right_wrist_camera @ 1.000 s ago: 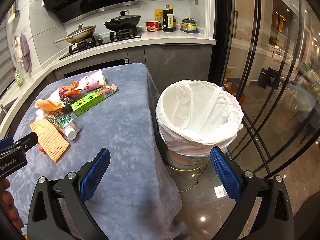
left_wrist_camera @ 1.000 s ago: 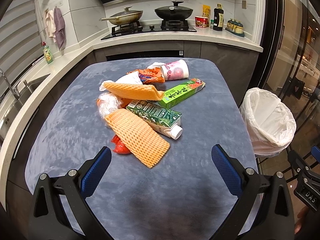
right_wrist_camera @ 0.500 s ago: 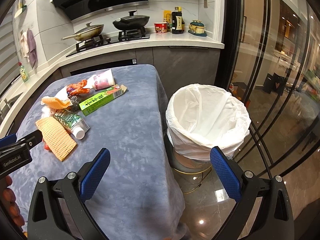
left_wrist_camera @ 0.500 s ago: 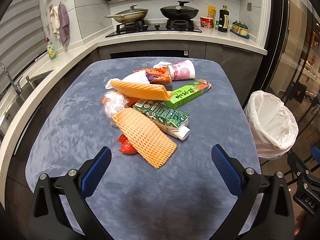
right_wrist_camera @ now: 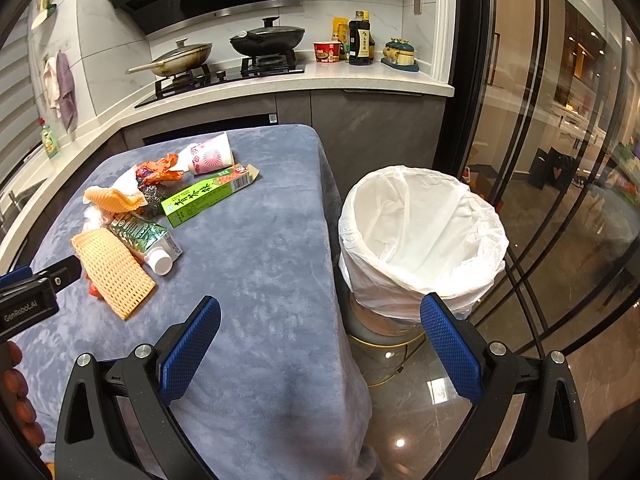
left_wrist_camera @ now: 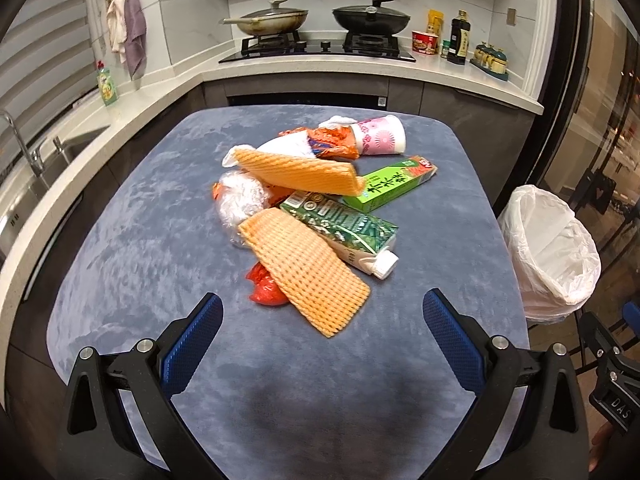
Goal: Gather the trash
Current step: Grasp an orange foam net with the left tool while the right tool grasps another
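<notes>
Blue cloth covered the bench [left_wrist_camera: 160, 240], where a green carton [left_wrist_camera: 340, 228] lay flat in the trash pile, cap toward the lined bin [right_wrist_camera: 420, 232]. Both grippers' fingers [left_wrist_camera: 192, 344] [right_wrist_camera: 188, 348] gaped wide, empty.

Matt, napped blue cloth [left_wrist_camera: 160, 240] covering bench. Foam nets [left_wrist_camera: 308, 276] showing rough mesh. Carton [left_wrist_camera: 344, 228] gleaming glossy. Bin liner [right_wrist_camera: 420, 232] lying thin, crinkled plastic. Floor [right_wrist_camera: 420, 420] shining polished. Tool pads [left_wrist_camera: 192, 344] looking textured rubber.

Dim warm light, floor glare, edges bowed, perhaps soft.
</notes>
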